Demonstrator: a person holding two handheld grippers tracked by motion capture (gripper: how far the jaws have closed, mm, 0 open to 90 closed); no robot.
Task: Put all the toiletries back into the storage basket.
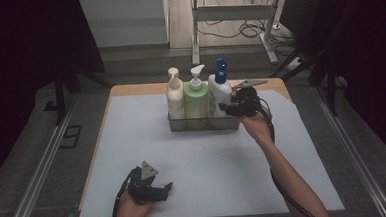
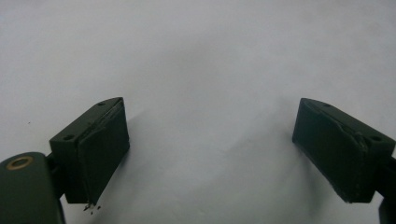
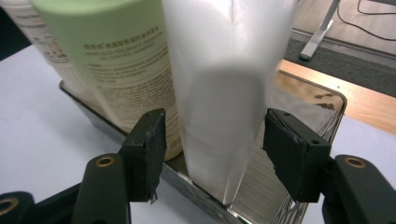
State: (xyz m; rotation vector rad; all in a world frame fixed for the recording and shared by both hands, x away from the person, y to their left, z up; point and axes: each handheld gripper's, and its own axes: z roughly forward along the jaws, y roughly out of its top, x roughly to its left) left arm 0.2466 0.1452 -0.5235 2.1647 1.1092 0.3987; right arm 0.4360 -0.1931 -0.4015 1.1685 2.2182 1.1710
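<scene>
White bottle (image 3: 224, 93) with the blue pump stands at the right end of the metal tray (image 1: 202, 124), bracketed by the right gripper (image 3: 215, 144), whose pads are not seen pressing it. Off-centre closure risks tipping it against the green bottle (image 3: 126, 60). Left gripper (image 2: 210, 140) rests released on the table (image 1: 209, 162).

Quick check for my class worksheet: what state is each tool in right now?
Left tool: open, nothing between its jaws, over the bare mat.
Right tool: open around the white bottle in the metal tray; pads not pressing.
</scene>
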